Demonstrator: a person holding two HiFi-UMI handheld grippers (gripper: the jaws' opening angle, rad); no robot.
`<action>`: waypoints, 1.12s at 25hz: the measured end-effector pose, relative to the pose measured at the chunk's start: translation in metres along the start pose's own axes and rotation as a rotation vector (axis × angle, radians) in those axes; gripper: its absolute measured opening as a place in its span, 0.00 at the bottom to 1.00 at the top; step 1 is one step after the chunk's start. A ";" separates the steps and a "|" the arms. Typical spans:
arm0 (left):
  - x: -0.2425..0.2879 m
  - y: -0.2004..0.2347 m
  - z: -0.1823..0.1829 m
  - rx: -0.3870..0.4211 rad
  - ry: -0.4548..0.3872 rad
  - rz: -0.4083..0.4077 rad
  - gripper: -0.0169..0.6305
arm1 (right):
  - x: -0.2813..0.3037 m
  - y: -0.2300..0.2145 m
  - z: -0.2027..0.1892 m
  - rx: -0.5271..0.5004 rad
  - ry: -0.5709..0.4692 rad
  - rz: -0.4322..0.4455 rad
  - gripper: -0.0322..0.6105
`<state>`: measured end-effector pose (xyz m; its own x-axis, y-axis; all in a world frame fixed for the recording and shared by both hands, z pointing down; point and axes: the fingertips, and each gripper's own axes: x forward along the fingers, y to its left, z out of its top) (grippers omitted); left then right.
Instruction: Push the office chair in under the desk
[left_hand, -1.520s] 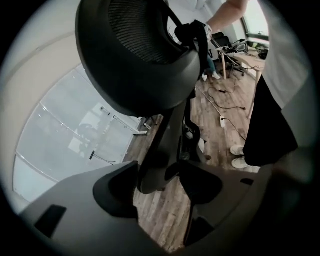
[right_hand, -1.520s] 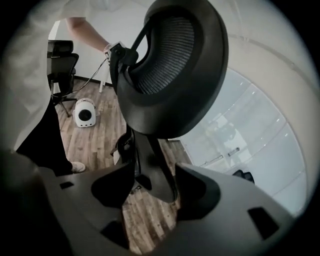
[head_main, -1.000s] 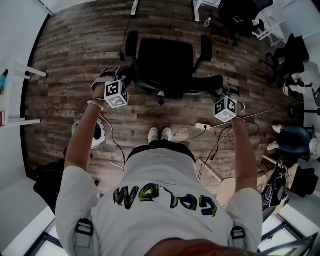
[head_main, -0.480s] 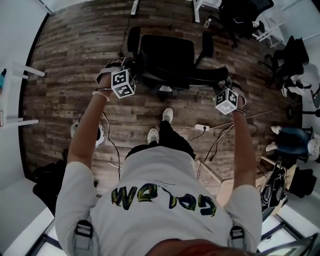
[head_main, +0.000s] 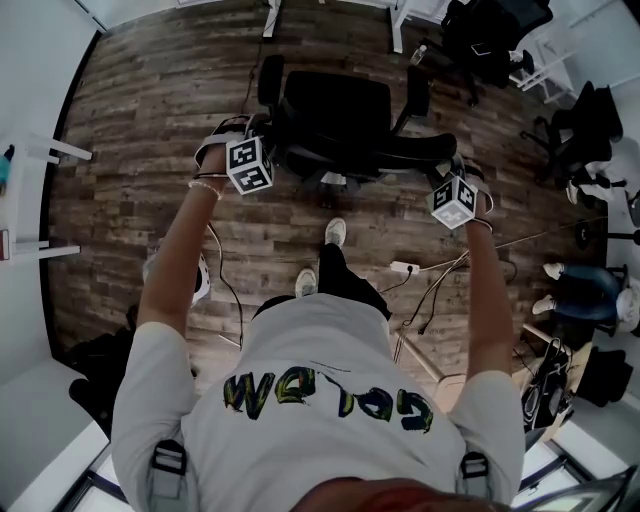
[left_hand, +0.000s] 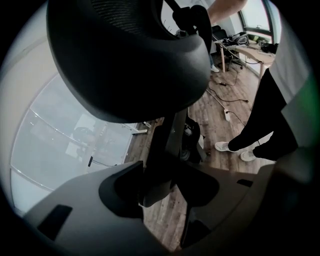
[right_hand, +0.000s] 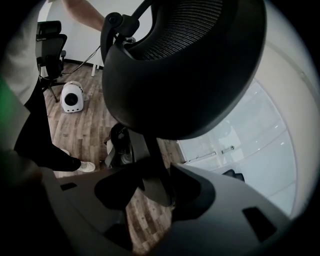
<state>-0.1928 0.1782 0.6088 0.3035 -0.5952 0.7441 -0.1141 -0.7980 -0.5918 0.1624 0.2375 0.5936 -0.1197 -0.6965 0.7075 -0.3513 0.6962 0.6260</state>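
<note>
The office chair (head_main: 335, 105) stands on the wooden floor (head_main: 140, 110) just beyond the person's feet, with its backrest nearest them. The left hand-held gripper (left_hand: 159, 186) is clamped on the backrest's left end. The right hand-held gripper (right_hand: 150, 186) is clamped on its right end.

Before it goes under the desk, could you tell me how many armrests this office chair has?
2: one armrest left of the chair's seat, the other right of it; none seems hidden.
</note>
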 end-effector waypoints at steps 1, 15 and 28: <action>0.005 0.006 0.001 0.001 0.003 0.003 0.34 | 0.005 -0.006 0.000 0.001 -0.003 0.000 0.36; 0.081 0.088 0.010 0.007 0.067 0.010 0.35 | 0.079 -0.090 -0.002 0.003 -0.034 0.011 0.37; 0.142 0.158 0.016 -0.044 0.117 0.013 0.35 | 0.141 -0.160 -0.004 -0.016 -0.059 0.021 0.36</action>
<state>-0.1526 -0.0305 0.6163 0.1891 -0.6105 0.7691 -0.1597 -0.7919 -0.5894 0.2051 0.0285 0.5944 -0.1820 -0.6903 0.7003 -0.3333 0.7133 0.6165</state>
